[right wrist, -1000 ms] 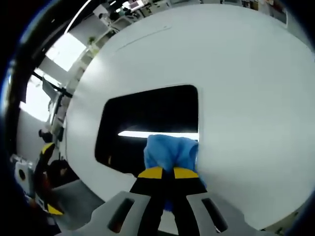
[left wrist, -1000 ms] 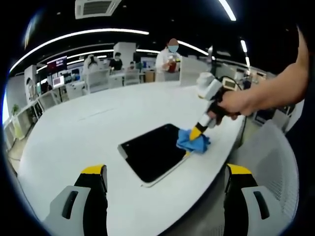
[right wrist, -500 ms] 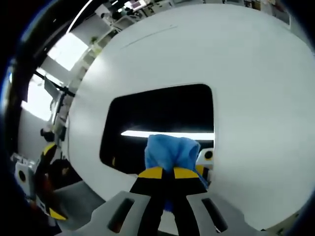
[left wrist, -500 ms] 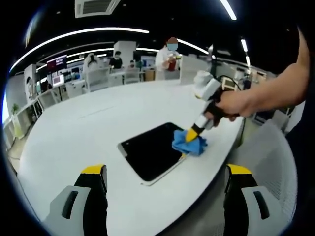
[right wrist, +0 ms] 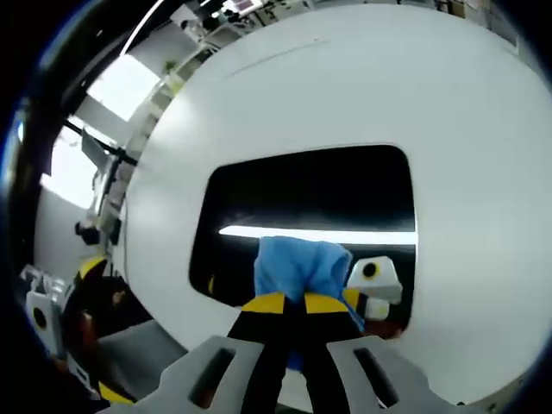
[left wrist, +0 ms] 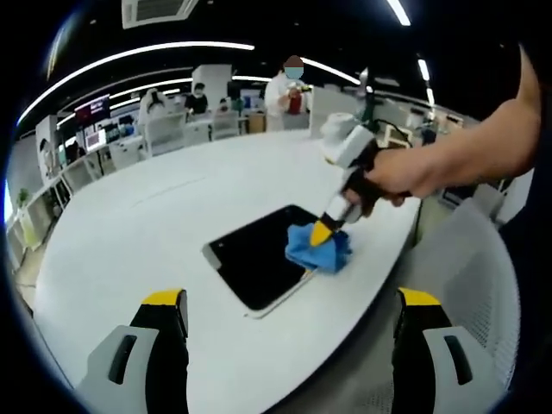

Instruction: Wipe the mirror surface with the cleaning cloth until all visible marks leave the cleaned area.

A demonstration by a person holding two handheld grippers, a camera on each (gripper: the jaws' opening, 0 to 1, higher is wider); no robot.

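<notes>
Right gripper view: my right gripper (right wrist: 285,304) is clenched on the soft blue cleaning cloth (right wrist: 297,266), pressing it on the flat dark rectangular mirror (right wrist: 302,203) at 6 o'clock. My left gripper (left wrist: 289,304) hangs with jaws wide apart, grasping nothing, over the round white table (left wrist: 129,233).

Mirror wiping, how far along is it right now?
Underway. The right tongs are shut on the blue cloth, which is pressed on the mirror near one edge. No marks can be made out on the dark glass, so how much is already clean cannot be told. Most of the surface lies beyond the cloth. The left tongs hang open, holding nothing, over the white table.
</notes>
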